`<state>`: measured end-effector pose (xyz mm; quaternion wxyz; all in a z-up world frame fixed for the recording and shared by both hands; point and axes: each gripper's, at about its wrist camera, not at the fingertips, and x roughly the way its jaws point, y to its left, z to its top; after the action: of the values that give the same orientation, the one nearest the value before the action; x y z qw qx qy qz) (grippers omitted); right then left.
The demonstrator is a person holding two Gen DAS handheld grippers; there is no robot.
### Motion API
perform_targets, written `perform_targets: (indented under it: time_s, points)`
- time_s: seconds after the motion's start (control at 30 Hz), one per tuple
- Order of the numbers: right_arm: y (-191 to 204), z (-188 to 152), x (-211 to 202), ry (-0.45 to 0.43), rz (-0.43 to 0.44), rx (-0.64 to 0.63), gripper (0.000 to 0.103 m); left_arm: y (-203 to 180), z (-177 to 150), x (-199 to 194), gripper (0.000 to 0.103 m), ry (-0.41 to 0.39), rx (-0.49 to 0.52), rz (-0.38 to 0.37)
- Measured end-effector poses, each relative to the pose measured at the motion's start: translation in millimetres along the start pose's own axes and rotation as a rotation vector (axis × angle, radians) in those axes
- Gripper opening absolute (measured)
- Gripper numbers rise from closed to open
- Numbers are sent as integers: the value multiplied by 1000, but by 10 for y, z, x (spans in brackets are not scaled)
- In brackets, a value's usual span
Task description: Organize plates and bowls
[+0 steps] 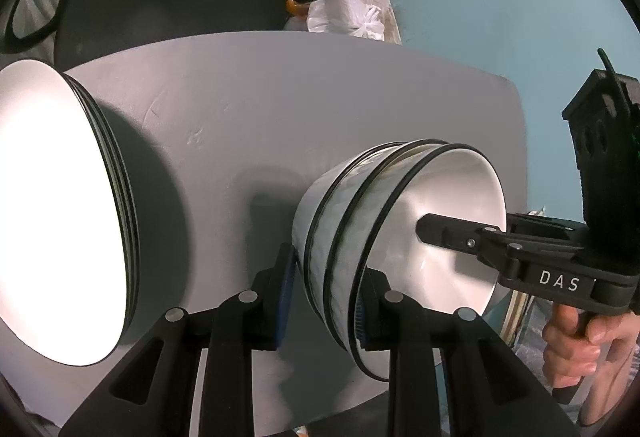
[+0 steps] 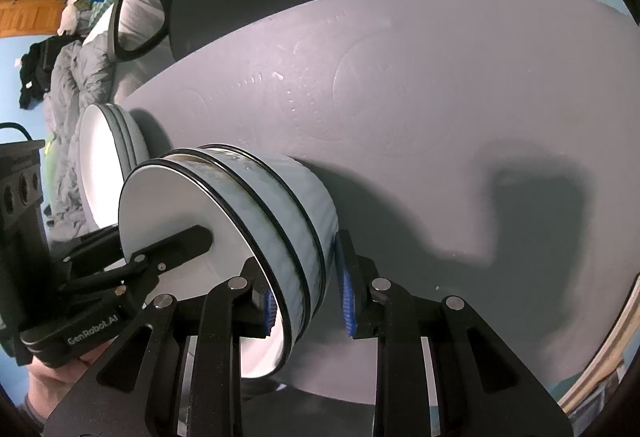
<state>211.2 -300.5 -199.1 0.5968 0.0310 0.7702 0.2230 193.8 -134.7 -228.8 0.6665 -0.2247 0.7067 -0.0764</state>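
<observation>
Both claws straddle the stacked bowls' wall: left claw at 6 o'clock, pads loosened, right claw likewise not pressing. Bowls sit on the grey table; plates at 9 o'clock.

Grey table, plate stack, bowl stack

A stack of bowls stands on the counter, its wall between the left gripper's fingers. A stack of plates sits left of those fingers, apart from the bowls.
</observation>
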Motion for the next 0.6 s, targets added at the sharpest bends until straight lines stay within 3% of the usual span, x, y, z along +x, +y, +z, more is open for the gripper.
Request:
perform_targets:
  time_s: [0.6]
  points:
    - [58,2,-23,-27,-30,-14,24,-76,-65,7,25,-15,16,45]
